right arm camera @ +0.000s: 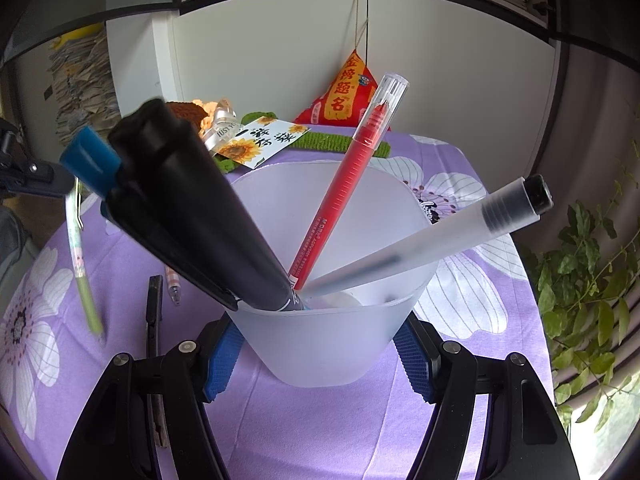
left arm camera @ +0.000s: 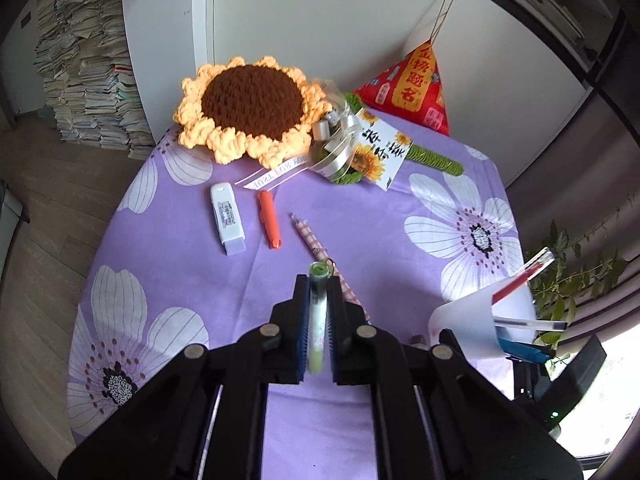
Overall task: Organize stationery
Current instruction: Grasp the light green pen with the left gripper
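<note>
Two grippers appear, one per view. Left gripper (left arm camera: pixel 319 300): jaws drawn narrow and clamped on a green pen (left arm camera: pixel 318 312), which runs lengthwise between the blue pads and stands clear of the counter (left arm camera: pixel 180 248), its capped end past the fingertips. In the right wrist view the same green pen (right arm camera: pixel 82 264) hangs at the left edge, tip downward.

Right gripper (right arm camera: pixel 320 344): jaws at a middling spread, their blue pads pressed against both sides of a frosted cup (right arm camera: pixel 320 344) that stands on the purple flowered cloth near the counter's right side.

Four pens stand slanted in the cup: one red pen (right arm camera: pixel 344 188) with a clear cap, one frosted pen (right arm camera: pixel 440 232) with a black end, one thick black marker (right arm camera: pixel 192 208), and one blue-capped pen (right arm camera: pixel 90 162) behind the marker.

Three loose items lie on the counter left of the cup: one white rectangular stick (left arm camera: pixel 228 220), one orange piece (left arm camera: pixel 270 218), and one checked pen (left arm camera: pixel 316 248), each apart from the others.

One crocheted sunflower (left arm camera: pixel 248 108) with one card (left arm camera: pixel 380 152) lies at the far edge, one red pouch (left arm camera: pixel 416 88) behind it.
</note>
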